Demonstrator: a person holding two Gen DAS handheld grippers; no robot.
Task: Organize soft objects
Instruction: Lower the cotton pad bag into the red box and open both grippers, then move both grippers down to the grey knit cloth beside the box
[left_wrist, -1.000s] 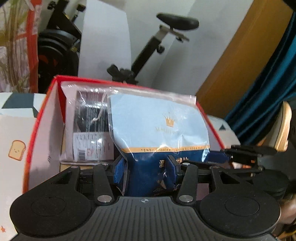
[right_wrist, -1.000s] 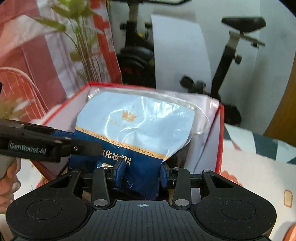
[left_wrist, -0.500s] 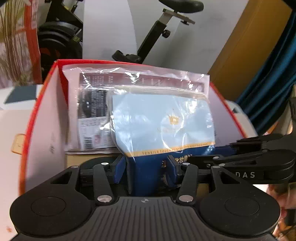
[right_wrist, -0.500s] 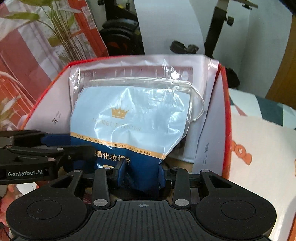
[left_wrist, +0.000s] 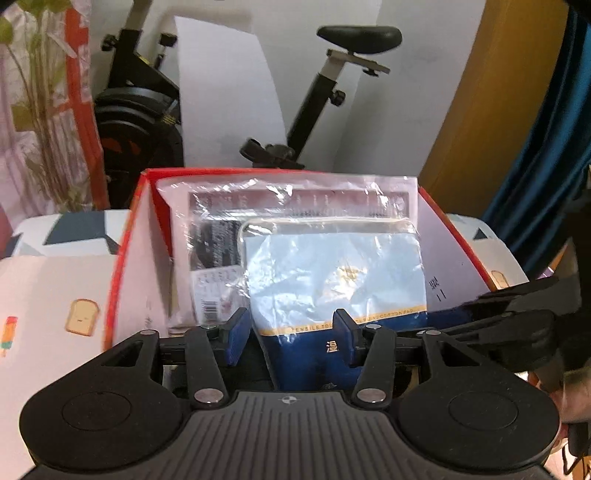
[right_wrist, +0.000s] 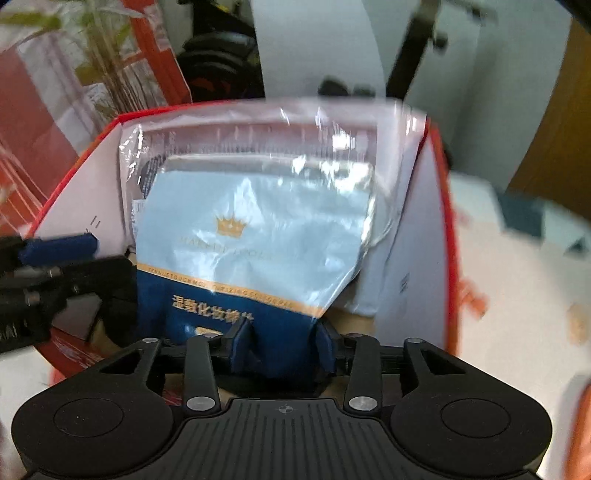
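A soft bag (left_wrist: 332, 273), pale blue above and dark blue below with a gold crown, stands in the red box (left_wrist: 125, 251) in front of a clear plastic packet (left_wrist: 214, 236). My left gripper (left_wrist: 291, 332) straddles the bag's dark lower corner. Its right pad touches the bag and its left pad (left_wrist: 236, 332) stands slightly apart. In the right wrist view the bag (right_wrist: 258, 229) fills the gap of my right gripper (right_wrist: 282, 345), whose jaws are opening while the pads still press on the blue fold. The left gripper's pad (right_wrist: 55, 245) shows at the box's left wall.
The box (right_wrist: 448, 236) sits on a cloth (left_wrist: 55, 295) printed with toast and ice lollies. Behind it stand an exercise bike (left_wrist: 325, 99) and a plant (left_wrist: 40, 110). A wooden door (left_wrist: 498, 110) and blue curtain (left_wrist: 554, 147) are at the right. A hand (left_wrist: 569, 398) holds the right gripper.
The bag has sunk deeper into the box, so more of the clear packet shows above it. A small gap has appeared between the left gripper's left pad and the bag.
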